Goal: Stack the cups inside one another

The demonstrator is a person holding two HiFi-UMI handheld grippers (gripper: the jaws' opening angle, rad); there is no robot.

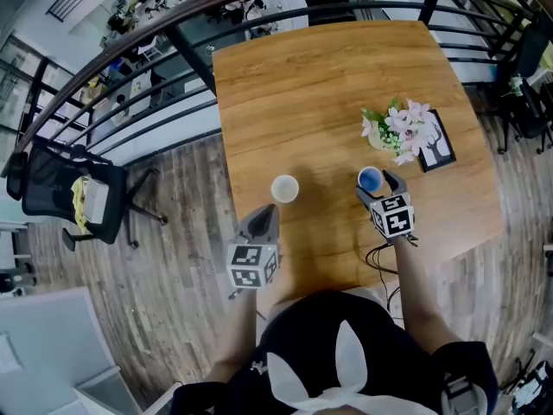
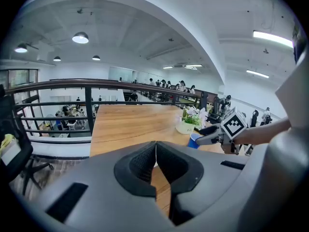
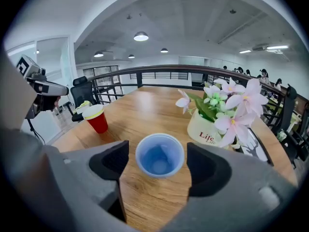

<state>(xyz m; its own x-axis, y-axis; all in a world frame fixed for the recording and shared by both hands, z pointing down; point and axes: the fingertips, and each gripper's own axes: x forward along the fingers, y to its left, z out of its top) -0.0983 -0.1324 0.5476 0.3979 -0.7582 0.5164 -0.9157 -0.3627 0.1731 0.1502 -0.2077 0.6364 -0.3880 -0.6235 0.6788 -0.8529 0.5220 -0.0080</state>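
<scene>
The small blue plastic cup (image 1: 370,180) stood upright, mouth up, on the wooden table (image 1: 328,85), just beside the white pot of pink flowers (image 3: 207,129). I judged it light, thin-walled and easy to crush or tip, so best pinched gently across its sides just under the rim. My right hand-held gripper (image 3: 158,156) held its jaws spread with the cup between them, neither pad visibly touching it, while the red plastic cup (image 3: 98,119) stood apart, nearer my left hand-held gripper (image 2: 155,161), whose jaws were pressed together on nothing.
</scene>
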